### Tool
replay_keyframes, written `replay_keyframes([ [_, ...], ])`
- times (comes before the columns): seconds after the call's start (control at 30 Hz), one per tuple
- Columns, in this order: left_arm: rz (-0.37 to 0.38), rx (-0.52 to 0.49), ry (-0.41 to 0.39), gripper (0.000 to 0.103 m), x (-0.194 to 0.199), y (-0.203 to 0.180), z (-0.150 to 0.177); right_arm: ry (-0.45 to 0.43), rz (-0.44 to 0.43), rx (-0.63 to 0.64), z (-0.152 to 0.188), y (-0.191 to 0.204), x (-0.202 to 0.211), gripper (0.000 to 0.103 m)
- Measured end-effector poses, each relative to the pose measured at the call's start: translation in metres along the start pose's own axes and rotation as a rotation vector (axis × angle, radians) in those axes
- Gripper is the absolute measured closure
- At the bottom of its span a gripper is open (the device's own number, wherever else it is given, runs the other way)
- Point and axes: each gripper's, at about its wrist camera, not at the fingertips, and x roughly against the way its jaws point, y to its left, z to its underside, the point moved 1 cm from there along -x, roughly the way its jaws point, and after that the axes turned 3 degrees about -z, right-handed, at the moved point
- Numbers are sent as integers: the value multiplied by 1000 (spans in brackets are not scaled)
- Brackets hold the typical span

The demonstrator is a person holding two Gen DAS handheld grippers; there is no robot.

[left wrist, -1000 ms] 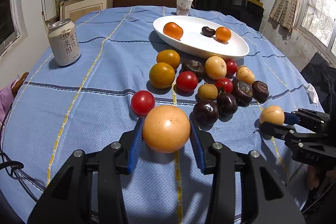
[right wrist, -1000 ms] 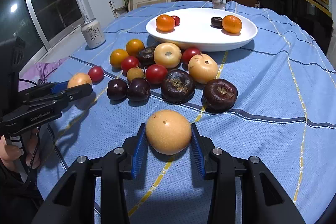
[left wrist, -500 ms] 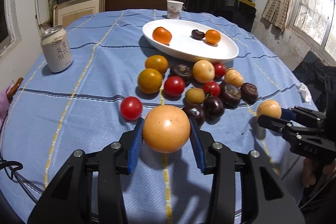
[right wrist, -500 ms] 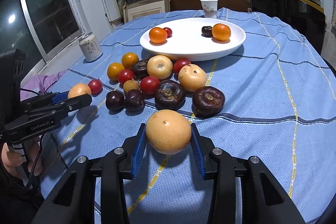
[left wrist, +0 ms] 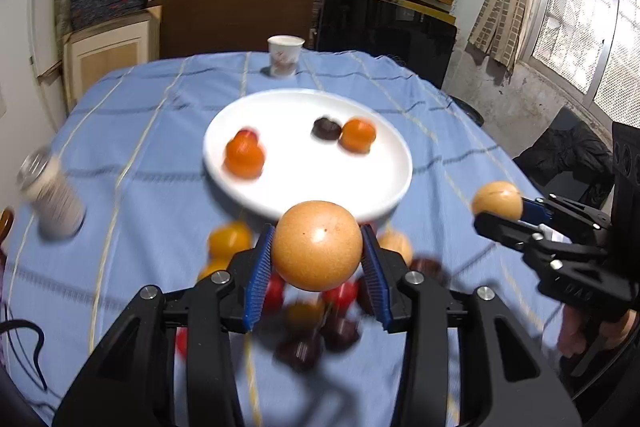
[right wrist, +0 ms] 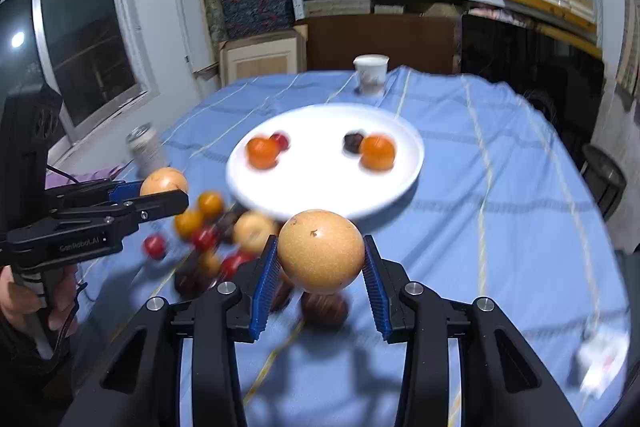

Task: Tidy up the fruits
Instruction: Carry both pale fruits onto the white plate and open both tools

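Blue checked cloth is covering the counter [left wrist: 132, 131]; both tongs, left [left wrist: 318, 259] and right [right wrist: 320, 259], are gripping round pears before the glossy plate [left wrist: 384, 183].

Table under blue striped cloth [left wrist: 140, 131]. Directly on it: white plate [left wrist: 384, 163] ahead of the tongs; paper cup [left wrist: 285, 55] beyond; drink can [left wrist: 52, 195] far left; loose fruit cluster [right wrist: 208, 223] beneath the tongs.

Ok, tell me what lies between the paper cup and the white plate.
Nothing: only bare blue tablecloth lies between the paper cup and the white plate. Both wrist views show that gap, despite the blur.
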Motion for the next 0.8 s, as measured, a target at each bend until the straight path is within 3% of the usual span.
replay_keyframes([
  [0.23, 7, 46, 73, 61, -83, 1, -65, 41, 32, -5, -41, -27, -67, 62],
  [0.37, -21, 46, 137, 61, -128, 3, -76, 61, 37, 1, -51, -32, -101, 59],
  [0.4, -25, 51, 151, 55, -134, 5, -77, 62, 37, 1, -52, -33, -104, 55],
  [0.43, -22, 65, 151, 51, -135, 8, -76, 55, 49, 2, -53, -33, -105, 44],
  [0.5, -32, 82, 104, 36, -124, 14, -75, 26, 72, 14, -52, -32, -98, 42],
  [0.57, -46, 88, 62, 28, -108, 18, -75, 19, 62, 23, -49, -30, -92, 42],
  [0.67, -16, 110, 40, 28, -80, 23, -66, 30, 53, 8, -40, -29, -80, 42],
  [0.8, -11, 68, 20, 22, -39, 20, -32, 58, 37, 13, -14, -20, -56, 42],
])
